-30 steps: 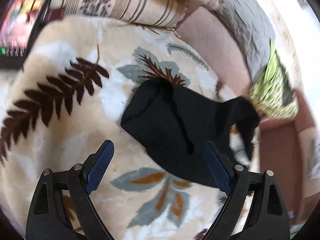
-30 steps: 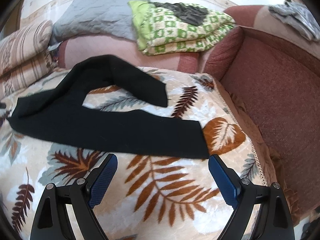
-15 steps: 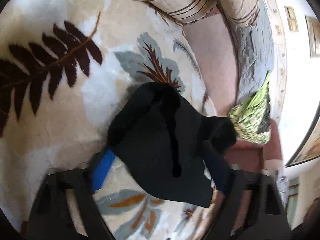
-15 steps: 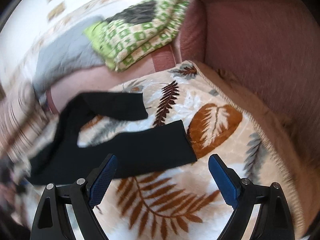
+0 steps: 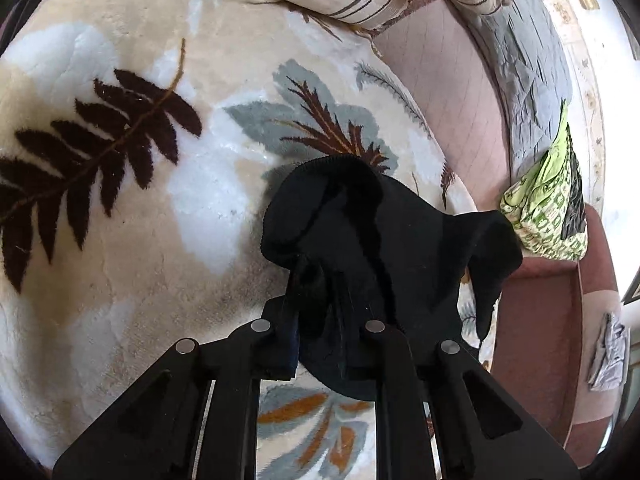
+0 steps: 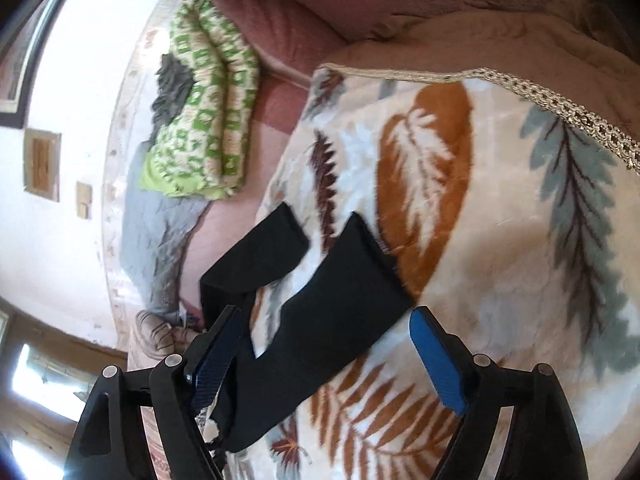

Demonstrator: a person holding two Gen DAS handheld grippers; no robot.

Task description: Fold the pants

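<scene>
1. Left gripper (image 5: pixel 320 300) is seen clamped down on a bunched fold at the waist end of the black pants (image 5: pixel 360 240); its jaws have just been closing, with the cloth caught between them.
2. Right gripper (image 6: pixel 324 356) is held wide open, nothing gripped, though its jaws have just been closing a touch; one pant leg (image 6: pixel 320 320) lies between the fingers.
3. Pants are spread on the leaf-print blanket (image 6: pixel 500 240), legs apart.
4. Further back, a green checked quilt (image 6: pixel 208 120) is stacked on the reddish sofa (image 6: pixel 288 12).
</scene>
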